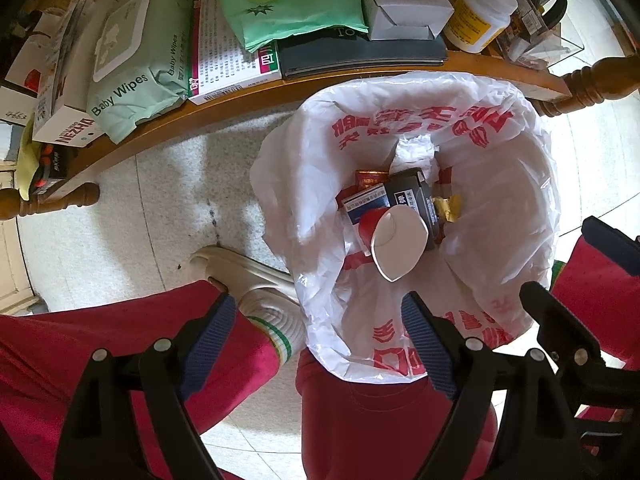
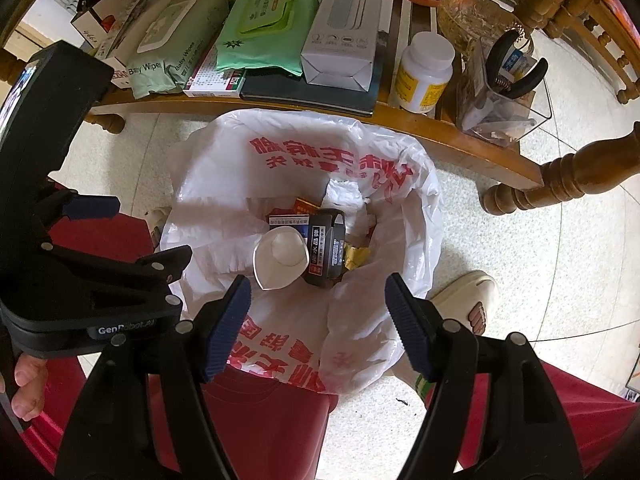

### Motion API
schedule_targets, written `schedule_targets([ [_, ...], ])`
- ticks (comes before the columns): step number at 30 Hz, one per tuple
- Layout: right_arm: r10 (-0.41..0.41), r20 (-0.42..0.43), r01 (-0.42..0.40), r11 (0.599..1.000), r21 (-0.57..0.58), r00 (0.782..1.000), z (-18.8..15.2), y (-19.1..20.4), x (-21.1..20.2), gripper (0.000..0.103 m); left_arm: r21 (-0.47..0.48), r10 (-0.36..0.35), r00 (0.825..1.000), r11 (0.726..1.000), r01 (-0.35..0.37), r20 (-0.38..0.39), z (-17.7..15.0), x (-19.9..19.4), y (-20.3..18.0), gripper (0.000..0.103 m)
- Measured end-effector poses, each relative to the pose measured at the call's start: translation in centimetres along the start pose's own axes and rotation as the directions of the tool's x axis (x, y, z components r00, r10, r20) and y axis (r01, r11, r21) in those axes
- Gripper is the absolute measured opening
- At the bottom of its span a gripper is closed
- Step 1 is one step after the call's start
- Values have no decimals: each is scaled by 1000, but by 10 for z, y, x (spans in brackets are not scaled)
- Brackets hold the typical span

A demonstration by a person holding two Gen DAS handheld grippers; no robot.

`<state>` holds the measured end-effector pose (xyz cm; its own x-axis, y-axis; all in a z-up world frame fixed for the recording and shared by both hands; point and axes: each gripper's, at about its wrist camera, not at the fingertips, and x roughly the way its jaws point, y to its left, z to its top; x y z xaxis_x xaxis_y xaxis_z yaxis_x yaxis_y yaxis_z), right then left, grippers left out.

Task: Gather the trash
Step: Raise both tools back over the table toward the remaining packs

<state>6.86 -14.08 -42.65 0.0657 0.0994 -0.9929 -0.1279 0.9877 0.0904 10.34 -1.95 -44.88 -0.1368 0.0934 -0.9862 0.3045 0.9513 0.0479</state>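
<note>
A white plastic bag [image 1: 500, 208] [image 2: 224, 168] with red print lines a bin on the floor. Inside lie a crushed paper cup [image 1: 394, 240] [image 2: 282, 258], a dark cigarette box [image 1: 416, 196] [image 2: 326, 248], a blue-and-white box [image 1: 366, 200] [image 2: 286, 220], a gold wrapper [image 1: 448, 206] [image 2: 354, 256] and crumpled tissue [image 1: 414, 152] [image 2: 344, 194]. My left gripper [image 1: 320, 340] [image 2: 152, 228] hangs open and empty over the bag's near-left rim. My right gripper [image 2: 318, 292] [image 1: 572, 268] points down over the bag's near edge, open, holding nothing.
A low wooden table [image 1: 240, 100] [image 2: 440, 132] stands just behind the bin, crowded with baby wipes [image 1: 132, 80], boxes and a pill bottle [image 1: 480, 12]. Its turned leg [image 2: 560, 176] stands right of the bag. A person's slippered feet [image 1: 240, 276] [image 2: 468, 300] flank the bin.
</note>
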Motion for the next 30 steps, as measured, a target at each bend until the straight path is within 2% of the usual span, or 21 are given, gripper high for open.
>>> schedule_targets([
  [3, 2, -2, -2, 1000, 1, 1000, -1, 0, -3, 69, -2, -14, 1000, 1000, 14, 6, -3, -5, 2, 83],
  [6, 6, -1, -6, 1000, -15, 1000, -7, 4, -18, 69, -23, -18, 999, 1000, 19, 46, -13, -26, 10, 83],
  [7, 27, 18, -26, 999, -36, 999, -11, 8, -33, 69, -25, -13, 998, 1000, 14, 64, -20, -37, 13, 83],
  [10, 95, 63, -90, 993, -72, 994, -18, 12, -72, 81, -3, -24, 993, 1000, 25, 116, -43, -77, 22, 83],
  [12, 135, 103, -123, 986, -115, 985, -20, 13, -110, 82, 38, -33, 990, 999, 28, 136, -57, -108, 24, 84],
  [16, 134, 196, -86, 968, -237, 971, -10, 12, -186, 96, 154, -42, 974, 988, 7, 223, -71, -193, 30, 90],
  [19, 138, 233, -51, 937, -345, 963, 3, 13, -241, 96, 237, -36, 954, 971, -38, 299, -67, -262, 35, 95],
  [21, 175, 240, -66, 912, -404, 955, 13, 13, -273, 96, 272, -58, 941, 961, -36, 332, -59, -302, 40, 95],
  [24, 259, 270, -98, 864, -493, 927, 31, 14, -330, 96, 304, -99, 943, 953, -3, 317, -38, -356, 48, 95],
  [27, 284, 318, -65, 829, -555, 905, 49, 14, -377, 96, 370, -85, 939, 928, -47, 334, -16, -401, 53, 95],
  [30, 279, 349, -20, 804, -594, 894, 63, 15, -410, 96, 387, -77, 938, 920, -64, 337, 2, -429, 58, 95],
])
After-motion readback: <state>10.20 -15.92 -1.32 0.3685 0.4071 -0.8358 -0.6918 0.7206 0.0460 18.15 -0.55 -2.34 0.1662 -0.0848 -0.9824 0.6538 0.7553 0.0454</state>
